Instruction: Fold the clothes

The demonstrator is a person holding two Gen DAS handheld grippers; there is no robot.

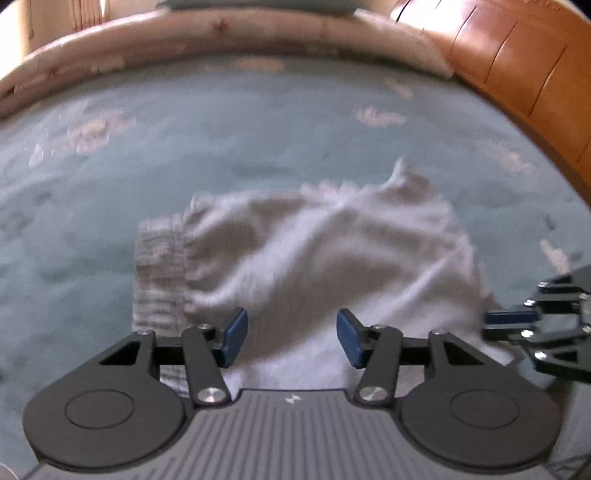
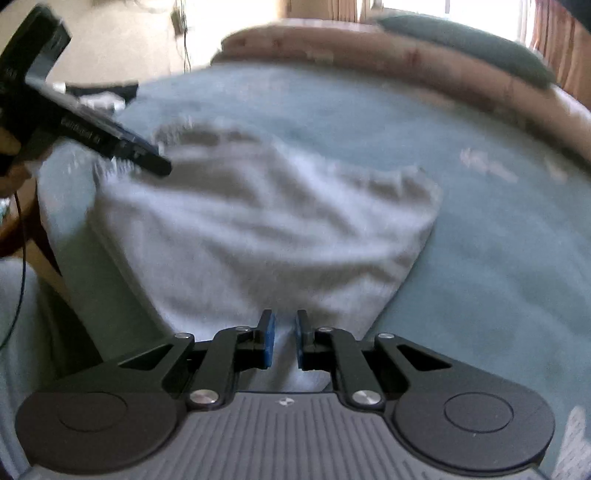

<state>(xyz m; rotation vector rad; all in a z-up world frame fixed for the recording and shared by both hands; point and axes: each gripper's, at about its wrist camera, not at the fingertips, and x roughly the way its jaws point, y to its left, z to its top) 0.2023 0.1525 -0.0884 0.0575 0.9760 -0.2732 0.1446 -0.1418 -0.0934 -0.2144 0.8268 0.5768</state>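
A light grey garment (image 1: 314,251), crumpled, lies on the blue-green bedspread (image 1: 258,129); its ribbed elastic waistband (image 1: 159,273) is on the left. My left gripper (image 1: 291,338) hovers over the garment's near part, open, with cloth lying under the gap and the pads apart from it. My right gripper (image 2: 286,341) is shut on a pinch of the garment (image 2: 258,229) at its near edge. In the left wrist view the right gripper (image 1: 491,323) sits at the garment's right edge. In the right wrist view the left gripper (image 2: 159,166) shows over the garment's far left side.
A pink patterned quilt (image 1: 221,33) runs along the far side of the bed, with a grey pillow (image 2: 461,40) on it. A wooden headboard (image 1: 517,55) curves along the right. A hand (image 2: 11,170) and a cable show at the left edge.
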